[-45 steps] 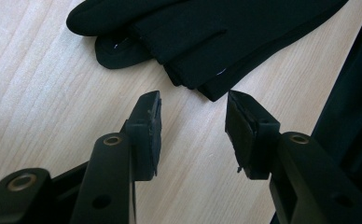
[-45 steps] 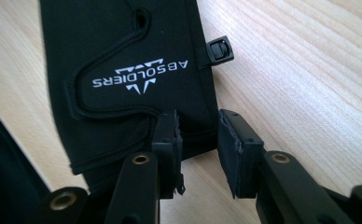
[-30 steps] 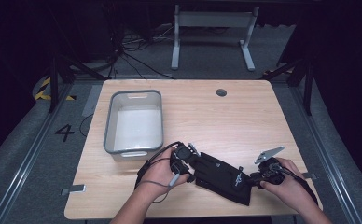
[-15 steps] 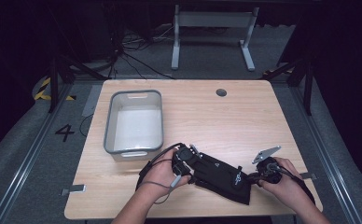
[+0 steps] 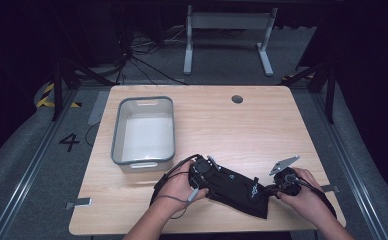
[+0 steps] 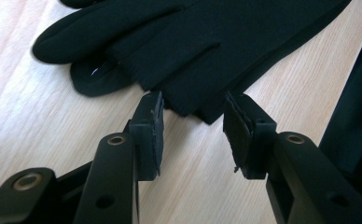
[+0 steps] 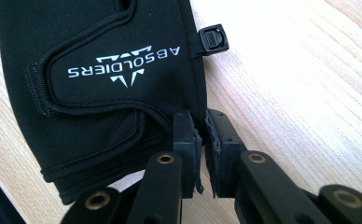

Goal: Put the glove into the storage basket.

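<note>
Pale wood table (image 5: 262,125) carries a grey bin (image 5: 144,129) at about nine o'clock; a black glove (image 5: 234,187) lies flat toward six o'clock, between both tools; the right gripper (image 7: 201,128), at the glove's cuff corner, has just been closing and now pinches that edge; the left gripper (image 6: 191,133) stands half-wide, fingertip cloth between its pads, unpressed.

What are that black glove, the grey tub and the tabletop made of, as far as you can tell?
The glove looks like soft matte fabric, perhaps a stretchy synthetic: stitched seams, a printed white logo, and limp fingers. The tub seems to be smooth moulded plastic, grey with a pale inside, rounded corners and handle slots. The tabletop looks like light wood or a wood-look laminate, since grain lines run across it; which one is unclear.
</note>
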Demonstrator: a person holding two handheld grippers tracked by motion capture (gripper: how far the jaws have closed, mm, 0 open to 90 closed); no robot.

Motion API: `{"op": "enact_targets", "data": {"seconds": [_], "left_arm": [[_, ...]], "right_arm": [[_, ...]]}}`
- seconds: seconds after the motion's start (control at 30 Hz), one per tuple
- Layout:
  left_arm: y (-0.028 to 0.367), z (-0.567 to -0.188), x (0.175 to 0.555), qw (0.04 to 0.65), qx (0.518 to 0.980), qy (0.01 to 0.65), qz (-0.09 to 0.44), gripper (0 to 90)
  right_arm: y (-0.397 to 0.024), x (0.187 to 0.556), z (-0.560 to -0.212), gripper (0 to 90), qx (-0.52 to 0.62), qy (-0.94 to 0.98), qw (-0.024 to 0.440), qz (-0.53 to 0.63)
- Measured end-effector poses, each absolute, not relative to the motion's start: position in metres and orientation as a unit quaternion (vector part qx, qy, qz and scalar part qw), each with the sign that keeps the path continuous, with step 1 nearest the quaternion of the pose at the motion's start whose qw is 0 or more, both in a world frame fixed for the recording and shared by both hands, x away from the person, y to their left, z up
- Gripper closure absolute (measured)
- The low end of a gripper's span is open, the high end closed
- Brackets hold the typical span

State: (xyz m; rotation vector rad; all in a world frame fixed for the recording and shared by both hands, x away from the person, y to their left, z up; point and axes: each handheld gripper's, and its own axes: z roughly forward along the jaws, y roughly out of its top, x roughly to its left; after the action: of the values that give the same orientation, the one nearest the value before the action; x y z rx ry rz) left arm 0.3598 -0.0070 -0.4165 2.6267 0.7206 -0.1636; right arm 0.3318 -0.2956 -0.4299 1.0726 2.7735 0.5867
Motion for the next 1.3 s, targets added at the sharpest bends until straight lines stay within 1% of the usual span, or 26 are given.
{"op": "enact_targets", "data": {"seconds": [0.03,0.1,0.13,0.17,0.2,0.27,0.4,0.53,0.7,0.9,0.93,1.07,1.3], "left_arm": [[-0.008,-0.418,0.360,0.204,0.942,0.260,-0.059,58.4],[-0.009,-0.420,0.361,0.200,0.943,0.259,-0.062,63.6],[-0.010,-0.421,0.361,0.196,0.944,0.256,-0.063,63.6],[-0.011,-0.421,0.361,0.186,0.948,0.251,-0.062,68.7],[-0.012,-0.424,0.360,0.176,0.950,0.251,-0.056,80.1],[-0.013,-0.425,0.360,0.169,0.953,0.247,-0.057,85.7],[-0.014,-0.425,0.358,0.156,0.957,0.239,-0.049,87.1],[-0.011,-0.423,0.357,0.159,0.957,0.238,-0.050,87.5],[-0.010,-0.416,0.354,0.166,0.956,0.237,-0.038,87.6],[-0.009,-0.407,0.349,0.172,0.957,0.230,-0.033,87.6],[-0.008,-0.404,0.348,0.173,0.958,0.227,-0.028,87.6],[-0.008,-0.398,0.344,0.177,0.958,0.225,-0.023,87.6],[-0.007,-0.393,0.339,0.182,0.958,0.220,-0.012,87.5]], "right_arm": [[-0.295,0.332,-0.430,83.3,0.353,0.914,0.056,0.193],[-0.295,0.331,-0.430,83.4,0.353,0.914,0.057,0.192],[-0.295,0.331,-0.430,83.4,0.354,0.914,0.058,0.192],[-0.294,0.331,-0.430,83.6,0.354,0.913,0.060,0.192],[-0.293,0.331,-0.430,83.8,0.353,0.914,0.061,0.191],[-0.291,0.332,-0.430,84.0,0.353,0.914,0.062,0.192],[-0.289,0.335,-0.430,84.5,0.351,0.914,0.061,0.194],[-0.288,0.338,-0.431,84.8,0.351,0.913,0.058,0.198],[-0.287,0.337,-0.430,85.6,0.348,0.914,0.067,0.197],[-0.291,0.337,-0.418,86.1,0.350,0.907,0.085,0.219],[-0.292,0.335,-0.412,86.1,0.350,0.903,0.098,0.229],[-0.292,0.332,-0.406,86.3,0.345,0.900,0.114,0.239],[-0.295,0.323,-0.396,86.5,0.338,0.895,0.135,0.257]]}}
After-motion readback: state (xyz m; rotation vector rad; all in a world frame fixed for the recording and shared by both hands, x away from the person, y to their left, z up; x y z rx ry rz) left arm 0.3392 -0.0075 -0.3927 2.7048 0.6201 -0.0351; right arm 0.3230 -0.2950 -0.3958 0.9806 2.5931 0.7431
